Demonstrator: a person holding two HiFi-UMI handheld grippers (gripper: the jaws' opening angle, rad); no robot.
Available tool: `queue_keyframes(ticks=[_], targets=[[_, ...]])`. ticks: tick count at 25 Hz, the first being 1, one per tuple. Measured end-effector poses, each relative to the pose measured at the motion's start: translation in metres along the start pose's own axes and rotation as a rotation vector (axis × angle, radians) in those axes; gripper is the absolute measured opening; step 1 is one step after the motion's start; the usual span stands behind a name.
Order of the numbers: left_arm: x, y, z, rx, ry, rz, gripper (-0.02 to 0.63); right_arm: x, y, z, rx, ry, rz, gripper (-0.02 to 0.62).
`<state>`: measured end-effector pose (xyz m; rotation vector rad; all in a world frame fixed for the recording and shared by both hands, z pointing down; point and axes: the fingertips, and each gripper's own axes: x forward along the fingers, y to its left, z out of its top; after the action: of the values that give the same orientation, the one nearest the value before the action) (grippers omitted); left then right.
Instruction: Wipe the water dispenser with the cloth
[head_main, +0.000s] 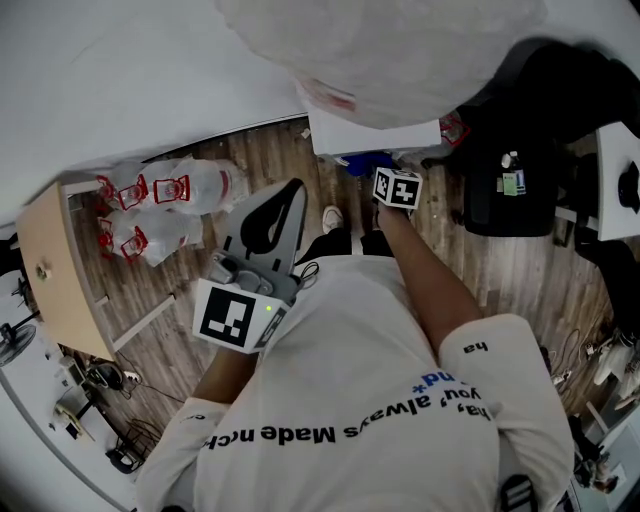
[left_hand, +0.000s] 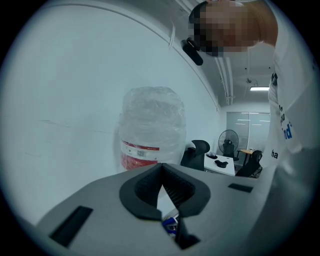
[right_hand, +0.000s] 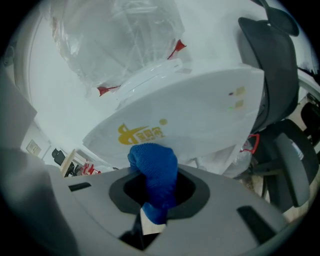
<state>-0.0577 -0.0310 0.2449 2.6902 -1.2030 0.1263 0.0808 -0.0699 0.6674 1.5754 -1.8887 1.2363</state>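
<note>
You stretch your right gripper (right_hand: 159, 194) forward and low. Its jaws are clamped on the blue cloth (right_hand: 152, 160), which bunches up out of them just before the white front of the water dispenser (right_hand: 200, 115); no view shows whether the cloth touches the panel. You hold your left gripper (left_hand: 161, 169) close to your chest, tilted upward, its jaws pressed together with nothing between them. A black office chair (right_hand: 272, 70) stands just beside the dispenser on its right. A large clear water bottle (left_hand: 152, 125) sits on top of the dispenser. On the wooden floor (head_main: 260, 150) to your left, clear bottles (head_main: 165, 190) with red handles lie near a pale wooden cabinet (head_main: 50, 270).
</note>
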Motion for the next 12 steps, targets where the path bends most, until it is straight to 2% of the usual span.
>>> queue_keyframes(ticks=[12], targets=[[0.022,-0.024,-0.003,-0.007,0.007,-0.031,0.018,-0.023,-0.075,0.016,0.009,-0.023,-0.085,0.075]])
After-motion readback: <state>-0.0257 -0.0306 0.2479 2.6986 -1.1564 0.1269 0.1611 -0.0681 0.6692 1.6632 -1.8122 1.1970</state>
